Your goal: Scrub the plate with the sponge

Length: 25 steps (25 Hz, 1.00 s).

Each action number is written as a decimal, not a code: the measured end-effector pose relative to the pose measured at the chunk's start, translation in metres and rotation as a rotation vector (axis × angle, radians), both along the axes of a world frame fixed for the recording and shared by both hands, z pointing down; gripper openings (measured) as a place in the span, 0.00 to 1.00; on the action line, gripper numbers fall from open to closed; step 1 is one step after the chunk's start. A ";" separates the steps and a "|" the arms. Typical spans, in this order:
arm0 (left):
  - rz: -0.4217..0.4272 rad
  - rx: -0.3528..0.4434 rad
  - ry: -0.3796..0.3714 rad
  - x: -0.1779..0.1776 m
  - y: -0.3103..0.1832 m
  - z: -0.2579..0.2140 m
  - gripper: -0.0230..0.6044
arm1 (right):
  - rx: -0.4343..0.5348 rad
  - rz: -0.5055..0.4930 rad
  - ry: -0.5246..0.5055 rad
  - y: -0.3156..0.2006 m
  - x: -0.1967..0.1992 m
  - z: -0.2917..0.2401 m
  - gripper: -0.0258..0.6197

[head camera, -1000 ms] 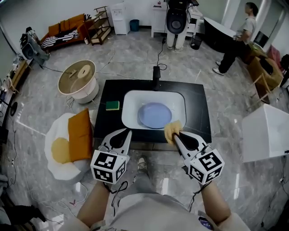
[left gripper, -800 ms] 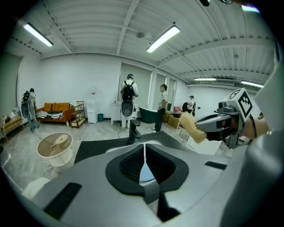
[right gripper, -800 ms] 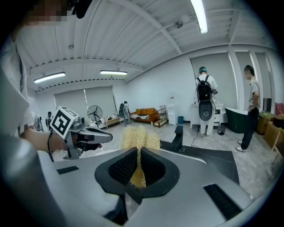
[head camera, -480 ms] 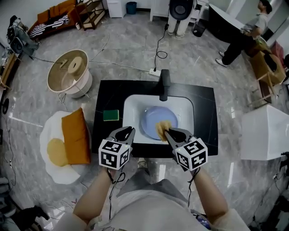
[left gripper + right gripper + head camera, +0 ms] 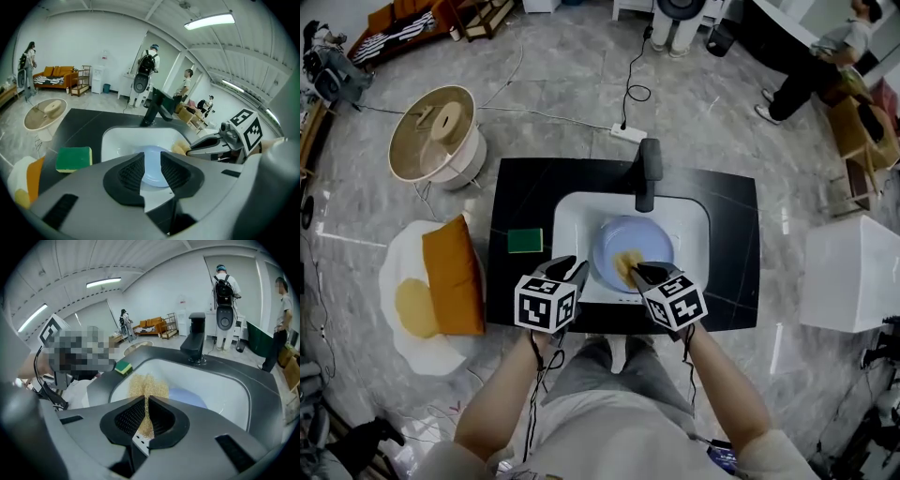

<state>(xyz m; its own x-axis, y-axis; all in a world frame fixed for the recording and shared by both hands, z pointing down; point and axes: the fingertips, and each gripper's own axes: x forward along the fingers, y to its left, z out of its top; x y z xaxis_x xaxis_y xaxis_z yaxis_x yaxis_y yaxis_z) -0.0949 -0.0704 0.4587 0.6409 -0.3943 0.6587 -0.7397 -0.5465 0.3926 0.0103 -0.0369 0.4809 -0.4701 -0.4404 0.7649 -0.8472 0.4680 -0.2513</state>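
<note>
A pale blue plate (image 5: 636,242) lies in the white sink (image 5: 694,225). My right gripper (image 5: 636,270) is shut on a yellow mesh sponge (image 5: 626,263), which rests over the plate's near part. The right gripper view shows the sponge (image 5: 147,385) pinched between the jaws of the right gripper (image 5: 147,416), with the plate (image 5: 187,398) beyond. My left gripper (image 5: 578,268) hovers at the sink's near left rim. The left gripper (image 5: 151,169) has just been opening its jaws, and nothing is between them. Through the gap I see the plate (image 5: 152,164).
A green sponge (image 5: 525,240) lies on the black counter (image 5: 525,192) left of the sink. A black faucet (image 5: 649,174) stands at the sink's far rim. On the floor are a round tub (image 5: 431,139), an orange cushion (image 5: 452,277) and a white box (image 5: 848,277).
Both grippers have come down and forward from the counter's near edge to the sink. The yellow sponge, earlier off the plate's near rim, now sits over the plate.
</note>
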 end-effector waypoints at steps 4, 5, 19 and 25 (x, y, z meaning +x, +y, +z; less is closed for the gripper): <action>-0.006 -0.075 -0.013 0.005 -0.004 0.027 0.22 | -0.058 -0.055 0.030 -0.007 0.005 0.029 0.11; -0.014 -0.086 -0.024 0.006 -0.006 0.033 0.22 | -0.069 -0.076 0.035 -0.008 0.005 0.036 0.11; -0.127 -0.291 -0.120 0.025 -0.018 0.123 0.22 | -0.173 -0.330 0.083 -0.029 0.014 0.109 0.11; -0.174 -0.353 -0.146 0.030 -0.024 0.156 0.24 | -0.206 -0.402 0.103 -0.036 0.015 0.138 0.11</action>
<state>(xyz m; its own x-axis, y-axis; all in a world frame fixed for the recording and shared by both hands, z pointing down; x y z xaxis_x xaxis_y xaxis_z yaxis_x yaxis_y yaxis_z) -0.0650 -0.0947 0.6149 0.4744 -0.2218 0.8519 -0.8710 -0.2591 0.4175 0.0256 -0.0727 0.6188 -0.4893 -0.0731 0.8690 -0.6345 0.7135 -0.2973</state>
